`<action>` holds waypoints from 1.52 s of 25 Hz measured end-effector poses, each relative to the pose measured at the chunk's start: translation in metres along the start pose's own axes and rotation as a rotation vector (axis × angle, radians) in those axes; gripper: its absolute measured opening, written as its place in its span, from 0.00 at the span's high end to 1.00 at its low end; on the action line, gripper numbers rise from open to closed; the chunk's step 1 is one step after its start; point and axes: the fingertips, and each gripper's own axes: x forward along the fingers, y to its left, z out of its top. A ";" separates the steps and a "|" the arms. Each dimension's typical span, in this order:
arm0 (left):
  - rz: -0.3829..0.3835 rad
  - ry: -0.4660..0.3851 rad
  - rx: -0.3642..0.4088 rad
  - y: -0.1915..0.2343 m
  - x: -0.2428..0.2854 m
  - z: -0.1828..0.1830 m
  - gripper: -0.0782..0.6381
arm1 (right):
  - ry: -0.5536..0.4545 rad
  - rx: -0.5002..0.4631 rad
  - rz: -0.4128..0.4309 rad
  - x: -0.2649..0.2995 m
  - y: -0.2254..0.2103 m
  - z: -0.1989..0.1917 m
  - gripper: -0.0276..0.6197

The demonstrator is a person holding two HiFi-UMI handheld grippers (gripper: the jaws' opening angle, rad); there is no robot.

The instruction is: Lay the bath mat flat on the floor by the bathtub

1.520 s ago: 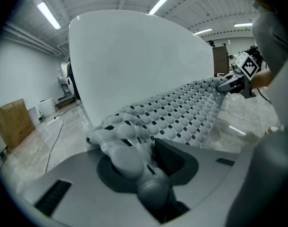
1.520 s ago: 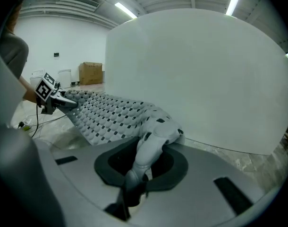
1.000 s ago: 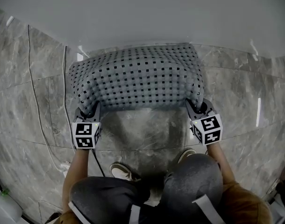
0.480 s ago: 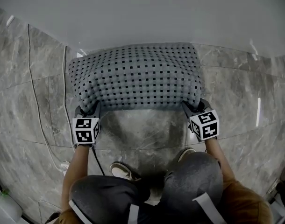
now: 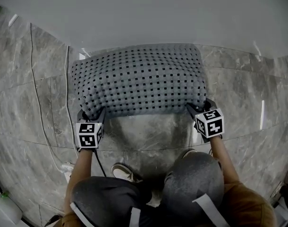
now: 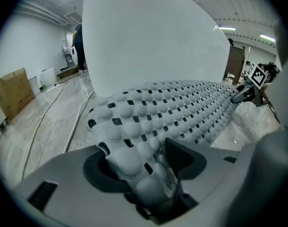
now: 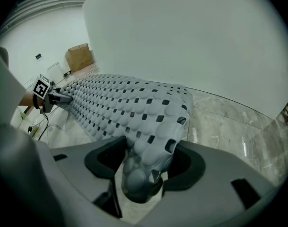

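The bath mat (image 5: 139,79) is a grey rubbery sheet of rounded bumps dotted with small square holes. It is spread wide, its long side parallel to the white bathtub (image 5: 144,13), with the far edge close to the tub wall. Its two near corners are bunched and pinched, one in the left tool (image 5: 90,116), one in the right tool (image 5: 197,109), raised above the grey marbled floor (image 5: 35,93)

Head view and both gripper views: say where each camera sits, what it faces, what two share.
Head view: on the head, looking down at bath mat, bathtub; knees, forearms show.
Left gripper view: on left claw, shut on bath mat, facing bathtub; right claw beyond.
Right gripper view: on right claw, likewise; left claw beyond.
All share the bath mat.
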 end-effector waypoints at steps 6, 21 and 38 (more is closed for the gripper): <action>-0.005 0.025 -0.031 -0.005 -0.004 -0.015 0.47 | 0.038 0.000 -0.013 -0.003 -0.008 -0.010 0.54; 0.051 0.042 -0.040 0.015 -0.011 -0.034 0.24 | -0.013 -0.100 -0.129 -0.012 -0.031 0.008 0.34; 0.127 -0.091 0.004 0.029 -0.022 0.002 0.24 | -0.065 -0.140 -0.104 0.006 -0.005 0.046 0.35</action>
